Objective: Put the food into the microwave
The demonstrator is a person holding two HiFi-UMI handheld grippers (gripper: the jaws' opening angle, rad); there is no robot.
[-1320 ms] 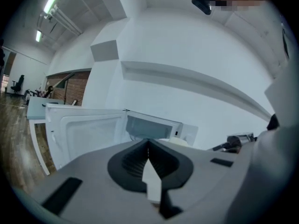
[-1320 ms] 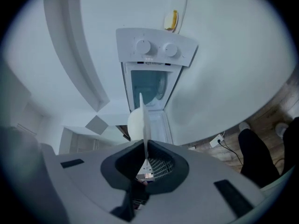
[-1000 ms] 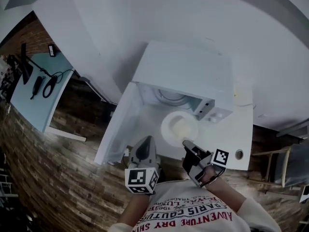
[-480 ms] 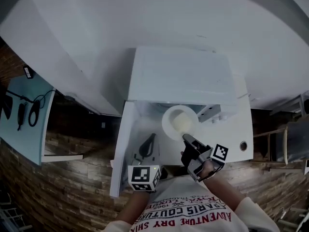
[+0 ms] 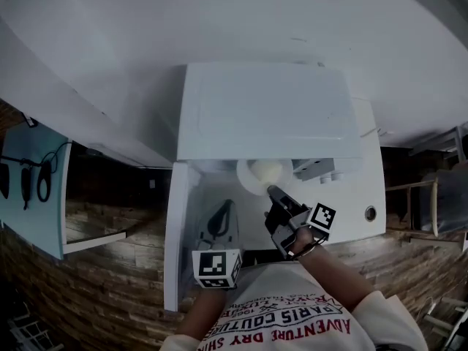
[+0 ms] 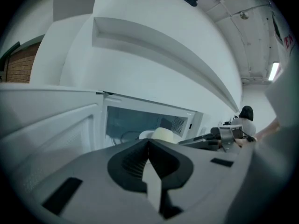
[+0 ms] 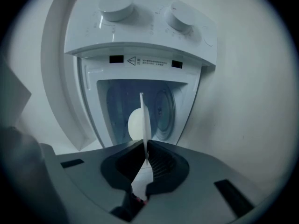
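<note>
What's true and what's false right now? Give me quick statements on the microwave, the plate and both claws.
1. The microwave door stands open. True.
2. The right claw is shut on the plate. True.
3. The plate is bare. False: a pale round piece of food sits on it.
4. The left claw grips a cup. False: its jaws are together with nothing between them.
</note>
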